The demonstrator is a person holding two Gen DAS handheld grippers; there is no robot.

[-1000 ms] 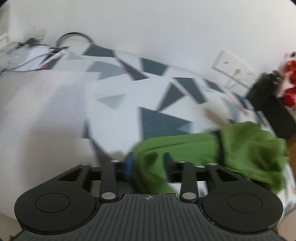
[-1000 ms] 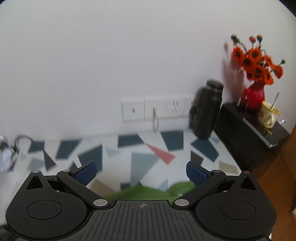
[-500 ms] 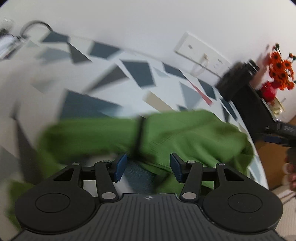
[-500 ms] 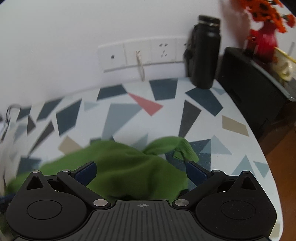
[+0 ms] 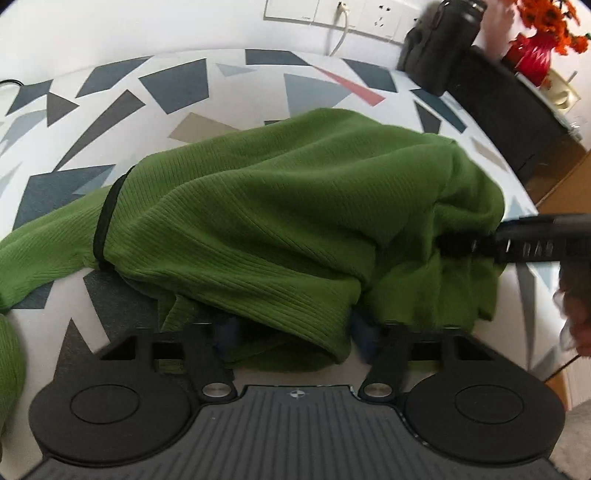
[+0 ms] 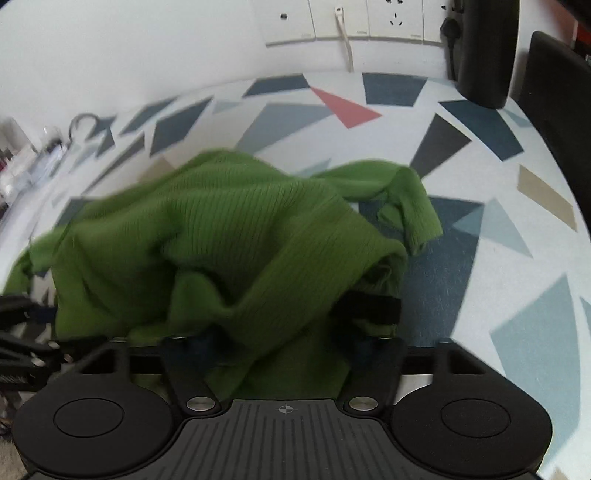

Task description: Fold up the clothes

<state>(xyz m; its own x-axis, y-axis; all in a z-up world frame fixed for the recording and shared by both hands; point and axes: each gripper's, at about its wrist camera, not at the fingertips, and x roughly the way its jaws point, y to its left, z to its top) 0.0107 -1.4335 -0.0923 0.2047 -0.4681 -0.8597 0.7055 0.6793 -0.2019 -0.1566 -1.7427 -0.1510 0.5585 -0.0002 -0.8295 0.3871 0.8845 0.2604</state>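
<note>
On the table (image 5: 236, 79), which is patterned with grey, dark blue and red triangles, a green ribbed garment (image 5: 280, 206) is seen lying in a crumpled heap. From the left wrist view, the cloth is draped over the front of the left gripper (image 5: 291, 338), and the blue fingers (image 5: 364, 341) are mostly covered by it. A gap is kept between them and folds of cloth are seen in that gap, but it cannot be told whether the cloth is pinched. A black band (image 5: 105, 221) is seen across the garment at its left side. At the right edge of this view, the right gripper (image 5: 517, 240) is seen reaching into the cloth, with part of the person's hand (image 5: 576, 317) below it.

From the right wrist view, the same garment (image 6: 229, 251) is heaped over the right gripper (image 6: 284, 341), and its fingers are hidden under the folds, so their state cannot be told. A sleeve (image 6: 406, 199) is spread to the right on the table (image 6: 517, 229). Against the wall, white sockets (image 6: 351, 18) with a white cable (image 6: 345, 40) are seen, and a black bottle (image 6: 484, 51) is standing near them. Red flowers in a red vase (image 5: 535, 55) are seen on a black box (image 5: 509, 110) in the left wrist view.
</note>
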